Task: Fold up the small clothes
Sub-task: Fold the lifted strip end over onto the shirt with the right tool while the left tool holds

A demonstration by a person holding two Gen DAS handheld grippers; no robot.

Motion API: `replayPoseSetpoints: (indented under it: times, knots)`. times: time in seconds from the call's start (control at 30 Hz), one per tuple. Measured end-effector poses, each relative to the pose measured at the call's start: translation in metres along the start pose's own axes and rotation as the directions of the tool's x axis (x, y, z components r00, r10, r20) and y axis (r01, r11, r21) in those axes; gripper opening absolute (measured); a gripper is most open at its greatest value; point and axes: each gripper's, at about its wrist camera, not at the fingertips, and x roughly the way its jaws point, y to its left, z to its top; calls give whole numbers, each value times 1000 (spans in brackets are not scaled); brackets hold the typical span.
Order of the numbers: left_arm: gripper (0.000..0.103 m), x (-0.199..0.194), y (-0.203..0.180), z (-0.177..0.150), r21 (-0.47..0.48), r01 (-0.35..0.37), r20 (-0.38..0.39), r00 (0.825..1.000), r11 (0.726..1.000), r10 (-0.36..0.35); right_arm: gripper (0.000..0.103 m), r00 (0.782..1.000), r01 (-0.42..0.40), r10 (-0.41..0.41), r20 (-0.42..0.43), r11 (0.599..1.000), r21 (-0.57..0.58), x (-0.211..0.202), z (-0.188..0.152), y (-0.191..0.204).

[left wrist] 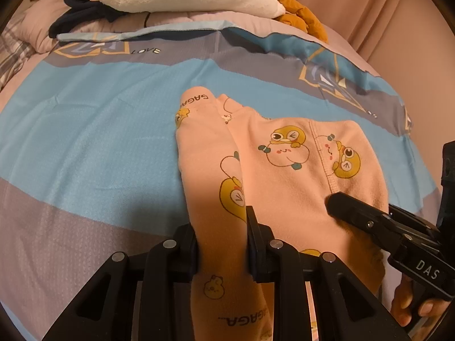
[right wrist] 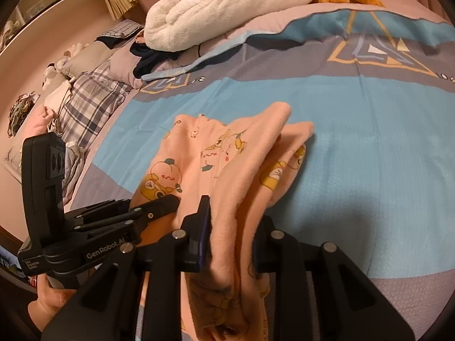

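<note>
— Left wrist view: the left gripper has its jaws closed on a leg of the pink printed trousers, which lie on the blue-and-grey bedspread. And the right?

— The right gripper jaws pinch a bunched edge of the same garment. To fold cleanly, I'd judge both should lift together, keep the fabric taut, and lay edge on edge
</note>
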Motion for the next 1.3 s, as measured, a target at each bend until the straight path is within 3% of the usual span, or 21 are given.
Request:
replayPoseSetpoints:
  times: [0.43,0.83,1.3]
  knots:
    - [30,2,1,-2,5,-9,3,1000,1000,9,30,1000,3,-2,-19,999,52,5,-4,-13]
    - [49,4,6,-3,8,-40,8,999,999,40,48,999,32,-29,-31,994,103,7,-8,-25]
    - [61,4,7,-5,9,-72,16,997,997,71,56,998,58,-55,-31,992,113,7,-10,-28]
